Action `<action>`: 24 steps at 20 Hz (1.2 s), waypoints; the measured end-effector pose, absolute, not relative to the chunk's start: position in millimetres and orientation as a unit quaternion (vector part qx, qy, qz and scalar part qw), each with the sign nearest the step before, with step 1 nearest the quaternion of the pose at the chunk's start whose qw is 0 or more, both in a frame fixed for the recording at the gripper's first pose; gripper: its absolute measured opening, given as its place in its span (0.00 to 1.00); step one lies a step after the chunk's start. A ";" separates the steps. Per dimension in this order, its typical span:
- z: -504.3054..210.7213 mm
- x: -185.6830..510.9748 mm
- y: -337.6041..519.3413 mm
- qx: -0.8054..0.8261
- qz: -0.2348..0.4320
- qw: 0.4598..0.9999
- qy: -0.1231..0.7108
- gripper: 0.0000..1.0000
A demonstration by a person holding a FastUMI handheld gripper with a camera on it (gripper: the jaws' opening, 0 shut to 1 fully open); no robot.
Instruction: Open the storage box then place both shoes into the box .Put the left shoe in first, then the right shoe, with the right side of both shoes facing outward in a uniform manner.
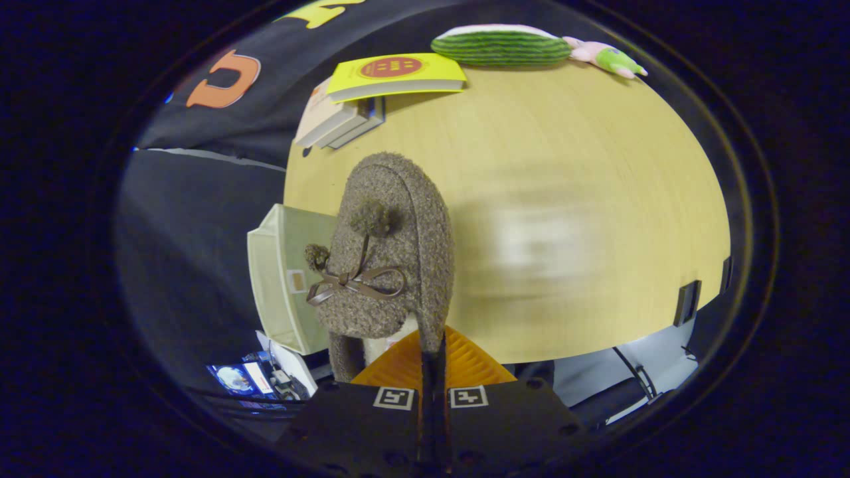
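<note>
The gripper (433, 358) is closed down to a narrow slit, and both fingers (465, 362) press on the thin heel edge of a brown fuzzy slipper (388, 252). The slipper is held clear of the table (564, 199), its toe pointing away from the camera and its upper turned into view. That upper carries two pompoms (370, 218) and a thin brown ribbon bow (352, 282). A pale lining shows at the slipper's opening, just above the fingers.

The storage box (282, 279) (pale greenish fabric, with a small tag on its facing panel) sits behind and to one side of the slipper, at the near corner of the table. The slipper partly covers it. Whether its lid is open or closed cannot be told from this angle.

The table is light wood with a rounded outline in this lens. At its far side, well apart from the slipper, lies a stack of books (345, 116) with a yellow book (398, 76) on top. Beside that is a green striped cushion shaped like a watermelon slice (501, 46). Just past the cushion is a small pink and green plush toy (604, 58).

A second shoe cannot be made out. The bare tabletop beside the slipper is smeared by motion blur, so detail there is unreliable.
</note>
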State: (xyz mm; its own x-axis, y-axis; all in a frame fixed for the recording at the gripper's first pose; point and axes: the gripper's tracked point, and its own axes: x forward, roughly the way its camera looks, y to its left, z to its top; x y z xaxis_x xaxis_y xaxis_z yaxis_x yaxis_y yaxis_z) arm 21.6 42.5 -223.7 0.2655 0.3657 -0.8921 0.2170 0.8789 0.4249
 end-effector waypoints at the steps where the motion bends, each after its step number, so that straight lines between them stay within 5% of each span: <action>1: -208.5 23.4 62.7 0.235 0.056 0.767 0.595 0.06; 7: -150.5 36.5 186.5 0.225 0.099 0.780 0.576 0.06; 13: -169.5 45.2 262.6 0.200 0.072 0.773 0.597 0.06; 24: -242.7 57.2 270.8 0.203 -0.012 0.743 0.638 0.06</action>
